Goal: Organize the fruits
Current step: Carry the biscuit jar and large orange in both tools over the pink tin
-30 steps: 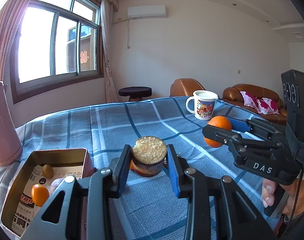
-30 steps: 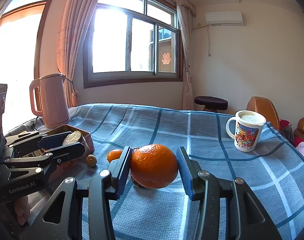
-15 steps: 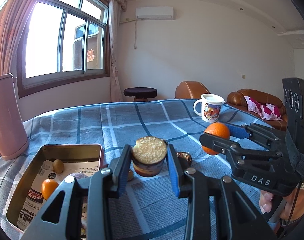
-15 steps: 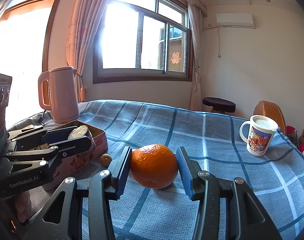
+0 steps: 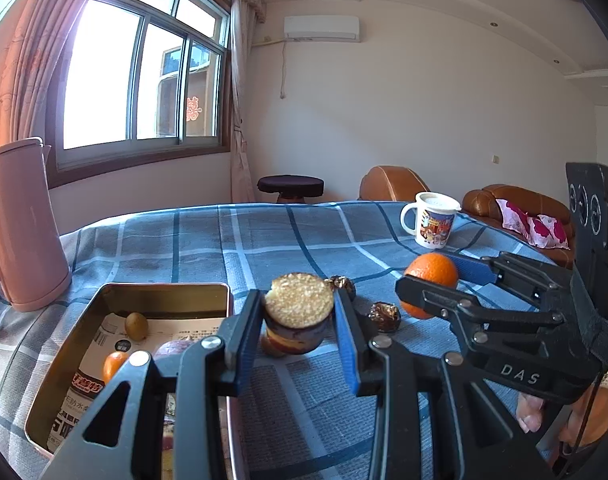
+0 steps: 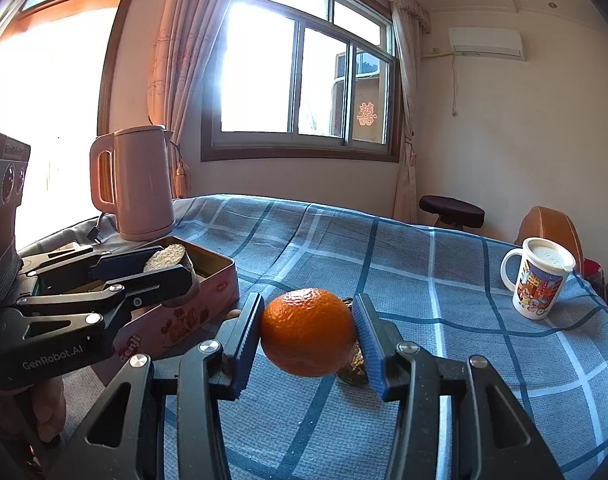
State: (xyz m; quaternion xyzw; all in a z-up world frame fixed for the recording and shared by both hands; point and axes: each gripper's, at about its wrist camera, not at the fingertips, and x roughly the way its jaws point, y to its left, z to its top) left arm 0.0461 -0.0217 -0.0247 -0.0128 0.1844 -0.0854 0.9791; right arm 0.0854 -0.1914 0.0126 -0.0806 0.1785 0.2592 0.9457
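Fruits ride in both tools: our right tool [image 6: 307, 334] pinches the orange [image 6: 307, 331], our left tool [image 5: 298, 322] a cut piece [image 5: 298, 314] beside the tin [image 5: 104, 294]. Round skin could slip and roll across the counter [image 5: 264, 240].

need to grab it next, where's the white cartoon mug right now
The mug stands upright on the blue checked tablecloth at the far right in both wrist views, apart from the fruit, with the brown sofa behind it.
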